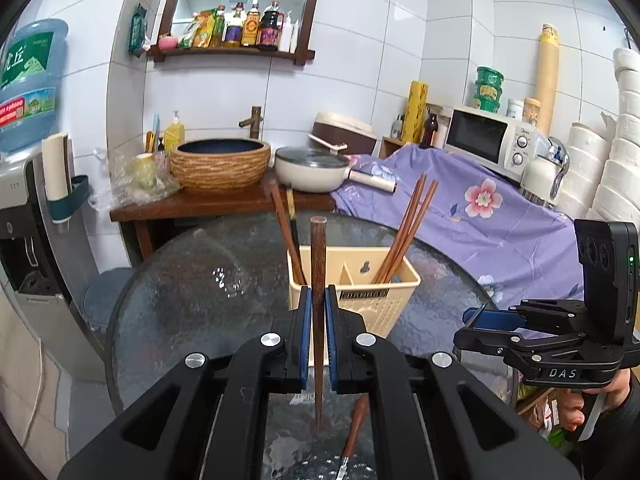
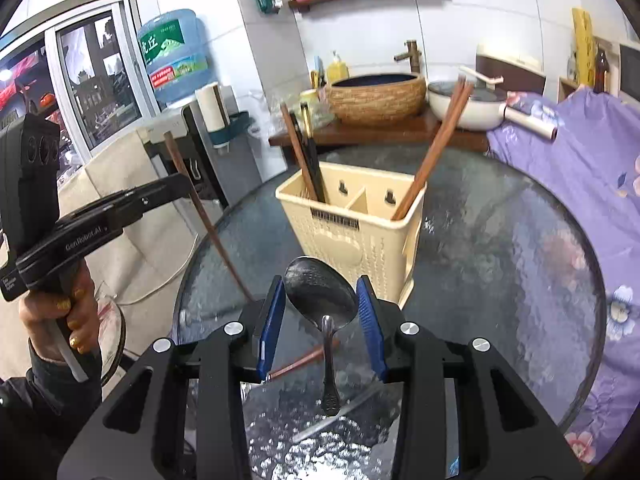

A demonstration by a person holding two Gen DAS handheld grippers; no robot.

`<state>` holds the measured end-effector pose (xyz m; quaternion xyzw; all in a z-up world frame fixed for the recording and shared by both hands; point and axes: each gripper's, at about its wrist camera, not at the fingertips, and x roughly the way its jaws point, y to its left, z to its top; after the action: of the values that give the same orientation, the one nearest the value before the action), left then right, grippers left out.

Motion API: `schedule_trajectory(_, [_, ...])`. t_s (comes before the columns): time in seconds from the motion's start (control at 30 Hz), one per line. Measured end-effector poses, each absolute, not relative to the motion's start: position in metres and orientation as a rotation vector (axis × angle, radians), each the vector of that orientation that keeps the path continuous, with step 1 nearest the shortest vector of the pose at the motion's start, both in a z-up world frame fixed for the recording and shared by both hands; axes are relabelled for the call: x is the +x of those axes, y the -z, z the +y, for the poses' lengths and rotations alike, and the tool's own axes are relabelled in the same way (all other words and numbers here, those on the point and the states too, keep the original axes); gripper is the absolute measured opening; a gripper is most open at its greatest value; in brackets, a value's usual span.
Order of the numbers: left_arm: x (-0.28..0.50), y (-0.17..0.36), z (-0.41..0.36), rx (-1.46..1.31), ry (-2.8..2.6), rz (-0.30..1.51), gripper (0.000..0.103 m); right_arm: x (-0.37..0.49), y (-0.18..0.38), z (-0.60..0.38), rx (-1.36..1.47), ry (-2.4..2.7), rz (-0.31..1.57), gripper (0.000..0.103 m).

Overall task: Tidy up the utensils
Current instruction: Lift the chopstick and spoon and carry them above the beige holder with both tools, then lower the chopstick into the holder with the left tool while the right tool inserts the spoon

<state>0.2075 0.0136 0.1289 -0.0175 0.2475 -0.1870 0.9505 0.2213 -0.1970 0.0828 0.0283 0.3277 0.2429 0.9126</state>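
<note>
A cream plastic utensil holder (image 1: 356, 300) (image 2: 352, 224) with two compartments stands on the round glass table. Chopsticks lean in its left and right compartments. My left gripper (image 1: 318, 300) is shut on a dark wooden chopstick (image 1: 318, 280), held upright in front of the holder; it shows in the right wrist view (image 2: 200, 208) too. My right gripper (image 2: 322, 300) is open around a metal spoon (image 2: 322, 296) whose bowl lies between the blue pads; whether they touch it I cannot tell. A brown-handled utensil (image 1: 354, 428) (image 2: 304, 360) lies on the table near me.
The glass table (image 1: 192, 300) (image 2: 500, 260) has a purple floral cloth (image 1: 500, 216) on its right. A wooden counter behind holds a basin (image 1: 220, 164), a white pan (image 1: 312, 168) and a microwave (image 1: 488, 140). A water dispenser (image 1: 28, 88) stands at left.
</note>
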Motion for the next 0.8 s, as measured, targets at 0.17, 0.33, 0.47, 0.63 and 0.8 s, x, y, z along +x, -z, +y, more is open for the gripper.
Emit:
schedule_trajectory(0.17, [0.213,-0.149,0.012,-0.065,0.407,0.477,0.007,0.229,-0.112,-0.195,0.073,-0.505,0.618,0.037])
schedule_trajectory(0.33, [0.222,-0.187,0.007,-0.090,0.439,0.436,0.007,0.244,-0.153,-0.195,0.102,-0.501,0.549,0.037])
schedule_trajectory(0.47, [0.230,-0.218,0.008,-0.126,0.455,0.399,0.007,0.256,-0.179,-0.196,0.127,-0.481,0.497,0.037])
schedule_trajectory(0.63, [0.242,-0.250,0.006,-0.158,0.420,0.337,0.007,0.277,-0.199,-0.195,0.145,-0.437,0.447,0.037])
schedule_trajectory(0.8, [0.260,-0.251,0.000,-0.165,0.346,0.297,0.007,0.297,-0.196,-0.190,0.141,-0.394,0.426,0.037])
